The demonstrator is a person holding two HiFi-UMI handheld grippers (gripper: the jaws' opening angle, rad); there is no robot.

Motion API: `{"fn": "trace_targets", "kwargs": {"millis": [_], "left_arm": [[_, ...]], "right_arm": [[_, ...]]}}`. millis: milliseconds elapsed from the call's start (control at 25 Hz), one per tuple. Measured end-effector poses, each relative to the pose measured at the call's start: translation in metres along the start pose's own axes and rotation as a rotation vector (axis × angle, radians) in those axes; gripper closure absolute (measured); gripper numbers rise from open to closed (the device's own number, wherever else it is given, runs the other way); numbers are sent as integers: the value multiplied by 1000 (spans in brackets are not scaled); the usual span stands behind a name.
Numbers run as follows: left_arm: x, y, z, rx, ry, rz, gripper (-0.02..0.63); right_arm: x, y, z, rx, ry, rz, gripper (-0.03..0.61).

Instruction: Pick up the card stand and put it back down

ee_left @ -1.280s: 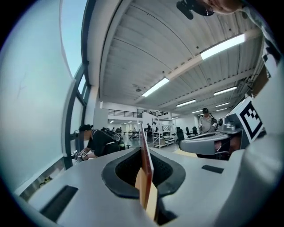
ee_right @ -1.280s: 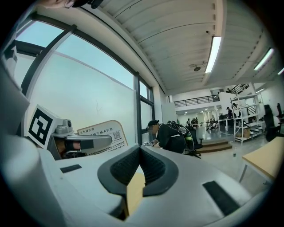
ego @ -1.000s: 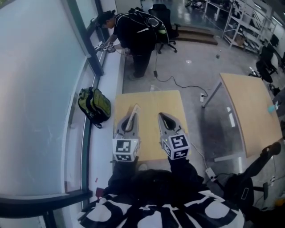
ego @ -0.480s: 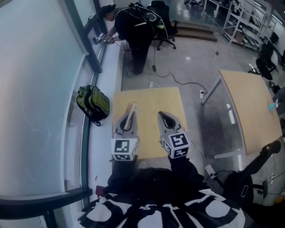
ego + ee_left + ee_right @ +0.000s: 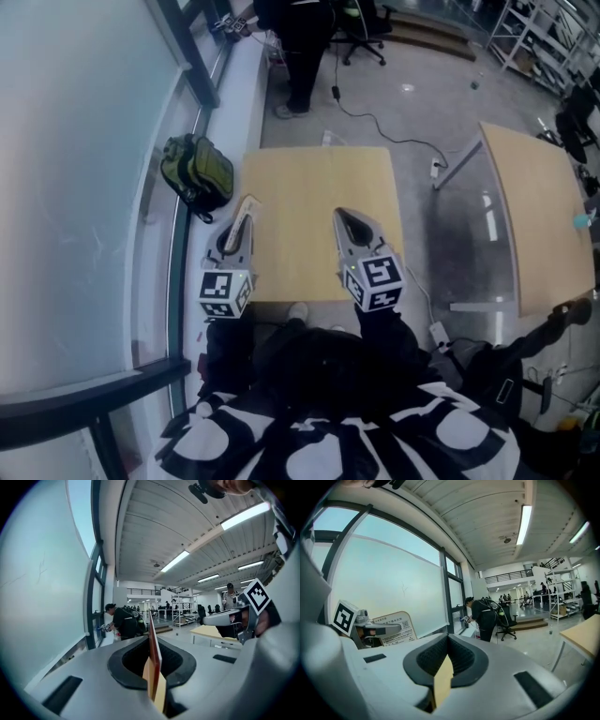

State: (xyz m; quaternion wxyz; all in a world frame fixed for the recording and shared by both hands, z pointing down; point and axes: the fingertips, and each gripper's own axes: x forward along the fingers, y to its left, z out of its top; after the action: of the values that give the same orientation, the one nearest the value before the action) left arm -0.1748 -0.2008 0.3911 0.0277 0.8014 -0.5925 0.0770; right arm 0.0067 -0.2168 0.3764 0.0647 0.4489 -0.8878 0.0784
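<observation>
The card stand (image 5: 249, 206) is a thin cream card held upright in my left gripper (image 5: 236, 232), which is shut on it above the left edge of the wooden table (image 5: 319, 187). In the left gripper view the card stand (image 5: 153, 658) shows edge-on between the jaws. From the right gripper view the card stand (image 5: 396, 626) shows its printed face, with the left gripper (image 5: 377, 629) clamped on it. My right gripper (image 5: 345, 219) hovers over the table's right half, shut with nothing in it.
A green backpack (image 5: 197, 175) lies on the floor left of the table, by the window wall. A second table (image 5: 544, 216) stands to the right. A person (image 5: 305, 37) stands beyond the table, and a cable (image 5: 375, 131) runs across the floor.
My left gripper has swung left toward the table's left edge with the card stand still in it. The right gripper has barely moved.
</observation>
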Motion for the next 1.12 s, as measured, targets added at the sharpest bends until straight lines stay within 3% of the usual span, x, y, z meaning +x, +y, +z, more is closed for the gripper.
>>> {"fn": "trace_targets", "kwargs": {"millis": [600, 840, 1120], "left_arm": [[-66, 3, -25, -155, 53, 39, 595], [-56, -17, -33, -161, 83, -45, 595], [-22, -55, -38, -142, 116, -182, 595]], "right_arm": [[30, 37, -39, 56, 94, 126, 565], [25, 28, -56, 89, 124, 86, 563], [2, -11, -70, 133, 135, -32, 564]]}}
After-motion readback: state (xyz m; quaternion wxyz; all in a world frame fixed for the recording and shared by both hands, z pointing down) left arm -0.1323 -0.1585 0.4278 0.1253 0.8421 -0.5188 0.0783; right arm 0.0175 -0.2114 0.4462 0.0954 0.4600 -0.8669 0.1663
